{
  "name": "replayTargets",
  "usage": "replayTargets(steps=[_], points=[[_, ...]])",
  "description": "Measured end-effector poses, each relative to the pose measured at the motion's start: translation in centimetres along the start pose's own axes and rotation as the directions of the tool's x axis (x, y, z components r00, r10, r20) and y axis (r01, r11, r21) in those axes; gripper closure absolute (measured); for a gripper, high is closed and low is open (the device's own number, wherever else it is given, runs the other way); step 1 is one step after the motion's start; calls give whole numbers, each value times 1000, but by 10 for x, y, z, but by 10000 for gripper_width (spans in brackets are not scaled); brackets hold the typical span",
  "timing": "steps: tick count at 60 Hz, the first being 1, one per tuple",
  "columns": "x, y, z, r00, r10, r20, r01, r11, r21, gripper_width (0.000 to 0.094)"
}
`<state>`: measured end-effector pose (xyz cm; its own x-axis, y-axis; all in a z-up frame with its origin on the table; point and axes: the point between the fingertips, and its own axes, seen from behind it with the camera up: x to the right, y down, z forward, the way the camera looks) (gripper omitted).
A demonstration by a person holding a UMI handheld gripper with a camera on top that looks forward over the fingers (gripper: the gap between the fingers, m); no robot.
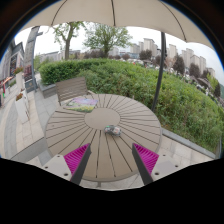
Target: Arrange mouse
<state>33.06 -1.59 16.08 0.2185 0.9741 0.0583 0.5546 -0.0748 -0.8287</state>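
The mouse (113, 130) is a small, pale grey, rounded thing lying by itself on the round counter (70, 135), near the middle of the top and beyond the fingertips. It is too small to make out buttons or a cord. The counter is made of pale wooden slats with a round hub at its centre.

The hand-held gripper (112, 160) is held above the near edge of the counter with its two fingers spread wide apart and nothing between them. The magenta pads (76, 156) face inward, and the mouse sits ahead of the gap, well apart from both fingers.

A large umbrella (110, 12) spreads overhead, its pole (160, 68) rising to one side. Behind the counter stand a chair (72, 90), a green hedge (120, 78), trees and distant buildings.
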Motion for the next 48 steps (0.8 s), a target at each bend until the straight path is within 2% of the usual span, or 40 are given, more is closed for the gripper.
replayTargets(steps=[11, 26, 48], points=[[21, 11, 67, 1000, -3, -11, 4, 999, 48, 79], [31, 39, 158, 1000, 5, 13, -6, 1000, 26, 79], [43, 31, 262, 1000, -13, 25, 13, 1000, 3, 80]])
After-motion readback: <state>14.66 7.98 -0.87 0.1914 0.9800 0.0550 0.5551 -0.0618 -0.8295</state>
